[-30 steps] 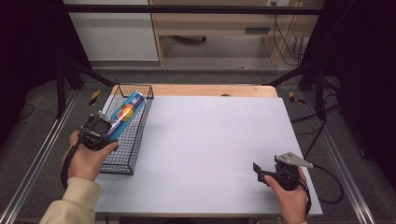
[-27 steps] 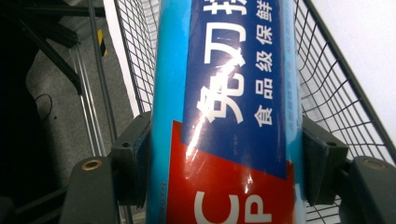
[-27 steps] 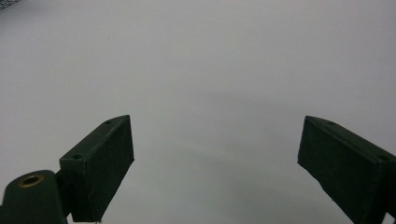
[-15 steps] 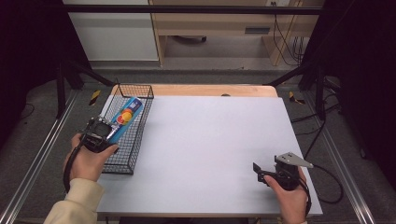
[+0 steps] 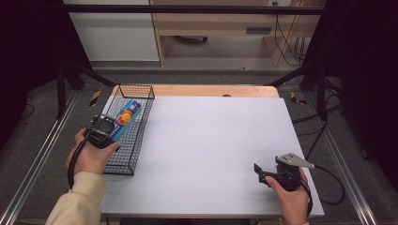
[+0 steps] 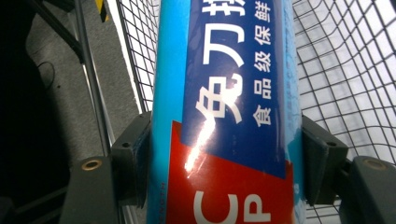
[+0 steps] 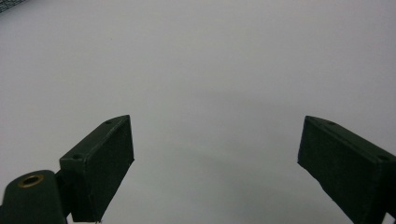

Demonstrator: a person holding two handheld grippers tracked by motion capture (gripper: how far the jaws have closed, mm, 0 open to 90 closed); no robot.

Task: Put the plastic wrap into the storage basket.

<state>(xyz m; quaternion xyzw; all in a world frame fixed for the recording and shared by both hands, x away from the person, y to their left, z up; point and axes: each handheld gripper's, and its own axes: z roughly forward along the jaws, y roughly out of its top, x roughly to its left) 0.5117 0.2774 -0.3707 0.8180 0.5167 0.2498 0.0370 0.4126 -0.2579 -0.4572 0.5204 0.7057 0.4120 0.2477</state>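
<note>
A long blue box (image 5: pixel 126 117) with a red end and white print lies tilted along the black wire basket (image 5: pixel 123 164) at the table's left edge. My left gripper (image 5: pixel 105 129) is shut on the box's near end. In the left gripper view both jaws press the sides of the box (image 6: pixel 229 93), and the basket mesh (image 6: pixel 345 70) is behind it. My right gripper (image 5: pixel 259 169) rests low at the table's front right, open. The right gripper view shows my right gripper (image 7: pixel 215 158) with its jaws wide apart and nothing between them.
The white tabletop (image 5: pixel 211 140) stretches between the two hands. Its wooden far edge (image 5: pixel 202 90) runs behind the basket. Metal frame rails (image 5: pixel 42 154) flank the table on the grey floor, and a cable (image 5: pixel 331 187) trails from the right gripper.
My left gripper has drawn back a little toward the person and sunk lower, taking the blue box deeper into the basket. The right gripper has not moved.
</note>
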